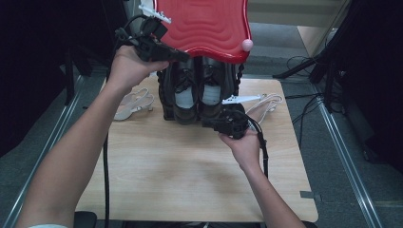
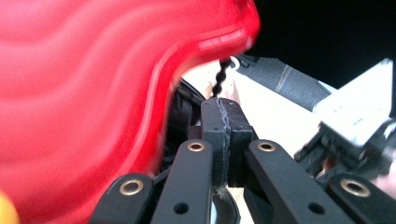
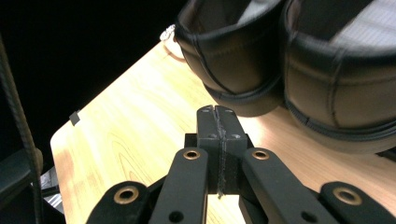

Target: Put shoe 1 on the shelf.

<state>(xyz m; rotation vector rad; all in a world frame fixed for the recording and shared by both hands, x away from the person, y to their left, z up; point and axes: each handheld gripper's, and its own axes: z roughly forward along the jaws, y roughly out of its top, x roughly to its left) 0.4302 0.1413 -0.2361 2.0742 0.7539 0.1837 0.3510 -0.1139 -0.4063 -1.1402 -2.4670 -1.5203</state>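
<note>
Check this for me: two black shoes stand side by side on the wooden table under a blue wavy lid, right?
Not quite: the wavy lid is red, not blue, as the high view shows. The two black shoes do stand side by side on the wooden table under it.

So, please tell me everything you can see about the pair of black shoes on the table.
The black shoes stand side by side at the far middle of the wooden table, toes toward the person. They look like smooth dark leather with stitched seams, thick soles and pale insoles. A red wavy lid is raised above them. The right gripper, shut and empty, sits just before the toes; I cannot tell whether it touches them.
</note>
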